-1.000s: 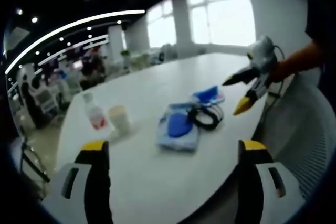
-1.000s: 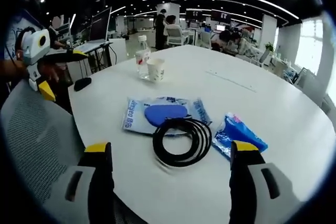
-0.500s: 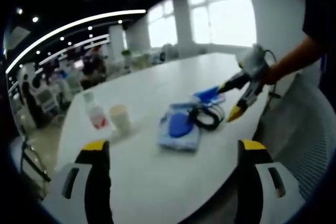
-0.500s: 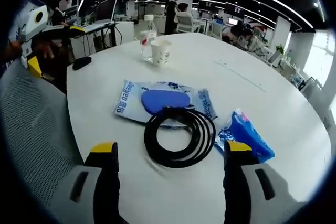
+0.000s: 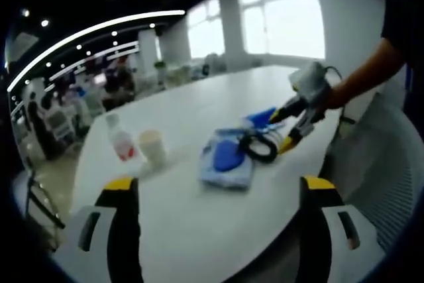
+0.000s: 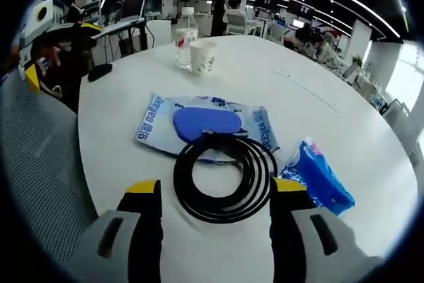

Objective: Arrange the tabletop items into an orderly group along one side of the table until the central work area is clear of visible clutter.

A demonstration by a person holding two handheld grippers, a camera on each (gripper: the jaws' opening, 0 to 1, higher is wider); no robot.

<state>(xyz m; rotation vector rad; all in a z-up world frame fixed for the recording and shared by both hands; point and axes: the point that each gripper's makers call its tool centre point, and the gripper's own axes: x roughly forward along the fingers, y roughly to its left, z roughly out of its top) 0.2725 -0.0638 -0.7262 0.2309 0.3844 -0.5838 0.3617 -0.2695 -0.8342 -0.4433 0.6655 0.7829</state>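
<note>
Right gripper (image 6: 215,193) hovers with jaws apart, straddling the near edge of the black cable coil (image 6: 224,175) on the white bench (image 6: 318,107), gripping nothing. Touching the coil's far side lies a flat wipes packet (image 6: 199,124) with a blue oval lid; just beside the coil sits a blue pouch (image 6: 321,177). Well beyond the coil stand a paper cup (image 6: 203,57) and a water bottle (image 6: 185,36), close together. Left gripper (image 5: 218,193) hangs open off the bench edge, well apart from the coil, facing the right gripper across the bench.
</note>
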